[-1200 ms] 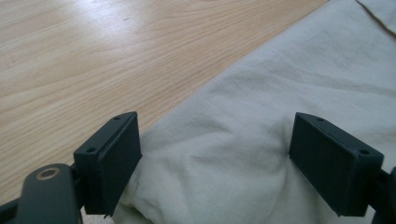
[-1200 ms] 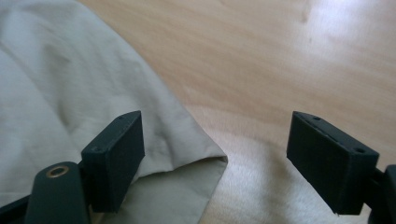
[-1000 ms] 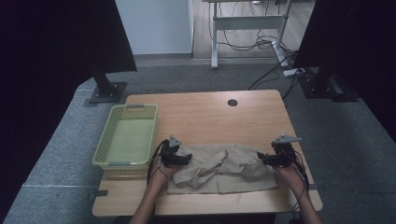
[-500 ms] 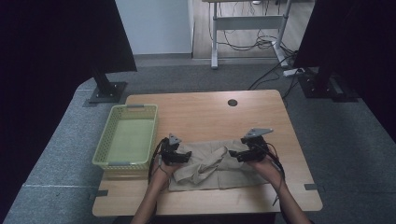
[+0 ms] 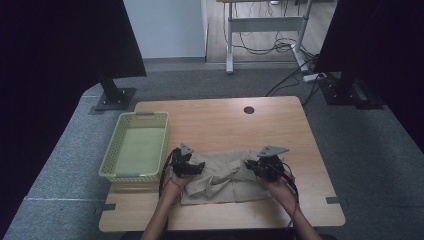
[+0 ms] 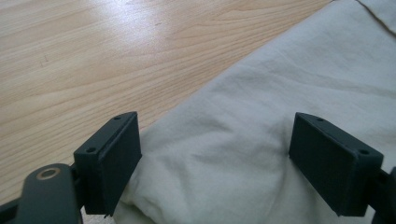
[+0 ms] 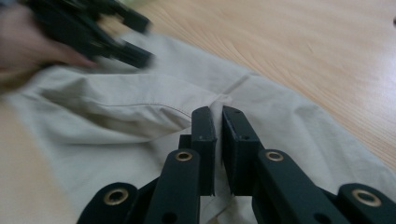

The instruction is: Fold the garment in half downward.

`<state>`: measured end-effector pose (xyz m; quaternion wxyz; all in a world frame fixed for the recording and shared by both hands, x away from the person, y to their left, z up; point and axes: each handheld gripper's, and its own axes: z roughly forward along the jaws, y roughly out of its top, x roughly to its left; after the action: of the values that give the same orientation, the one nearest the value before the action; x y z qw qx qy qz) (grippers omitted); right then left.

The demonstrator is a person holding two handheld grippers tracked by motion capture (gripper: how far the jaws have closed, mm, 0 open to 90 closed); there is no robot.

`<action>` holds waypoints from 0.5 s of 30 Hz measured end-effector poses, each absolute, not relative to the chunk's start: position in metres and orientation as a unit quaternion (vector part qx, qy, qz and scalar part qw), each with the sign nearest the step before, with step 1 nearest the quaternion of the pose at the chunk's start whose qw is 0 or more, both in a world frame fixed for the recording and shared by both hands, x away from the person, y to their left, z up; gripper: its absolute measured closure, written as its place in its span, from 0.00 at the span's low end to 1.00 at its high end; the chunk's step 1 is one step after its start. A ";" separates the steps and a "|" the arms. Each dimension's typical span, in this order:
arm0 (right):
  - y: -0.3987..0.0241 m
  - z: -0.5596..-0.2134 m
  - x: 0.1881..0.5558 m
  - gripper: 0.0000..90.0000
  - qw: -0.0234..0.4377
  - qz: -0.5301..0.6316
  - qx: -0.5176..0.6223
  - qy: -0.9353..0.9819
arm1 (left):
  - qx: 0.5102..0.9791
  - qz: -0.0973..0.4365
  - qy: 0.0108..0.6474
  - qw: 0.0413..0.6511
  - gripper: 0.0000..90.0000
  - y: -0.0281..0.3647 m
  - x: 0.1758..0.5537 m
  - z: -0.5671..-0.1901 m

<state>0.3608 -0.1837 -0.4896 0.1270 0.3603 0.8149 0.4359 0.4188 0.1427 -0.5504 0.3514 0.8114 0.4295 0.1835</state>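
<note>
1. Beige cotton trousers (image 5: 227, 176) lie crumpled on the wooden table (image 5: 220, 117), between the two grippers and partly under both.
2. Compared with a second ago, the right gripper (image 5: 254, 167) has travelled inward across the table, dragging its end of the garment toward the middle; the cloth that lay spread out now bunches into a fold just ahead of it.
3. Its jaws have just been closing and now stand pressed together on a ridge of fabric near a seam (image 7: 215, 112), so the right gripper is pinching the trousers.
4. The left gripper (image 6: 219, 154) has stayed put, its jaws spread wide with a hump of cloth lying between them; the pads do not press it.
5. A pale green basket (image 5: 114, 159) sits just beside the left gripper, on its outer side.
6. Judging by this, a fold across the middle is under way, with the right end being carried over to the left.
</note>
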 end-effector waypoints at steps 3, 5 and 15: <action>-0.189 -0.482 0.337 0.92 0.135 0.453 0.344 0.811 | 0.811 0.184 0.430 0.352 0.18 0.143 0.419 -0.550; -0.193 -0.482 0.321 0.92 0.137 0.455 0.334 0.814 | 0.811 0.184 0.431 0.352 0.18 0.143 0.418 -0.550; -0.218 -0.481 0.274 0.81 0.134 0.461 0.336 0.811 | 0.810 0.182 0.428 0.357 0.17 0.144 0.415 -0.549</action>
<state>0.2743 -0.2176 -0.4806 0.1337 0.3355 0.8106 0.4610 0.4152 0.1440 -0.5488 0.3573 0.8100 0.4279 0.1821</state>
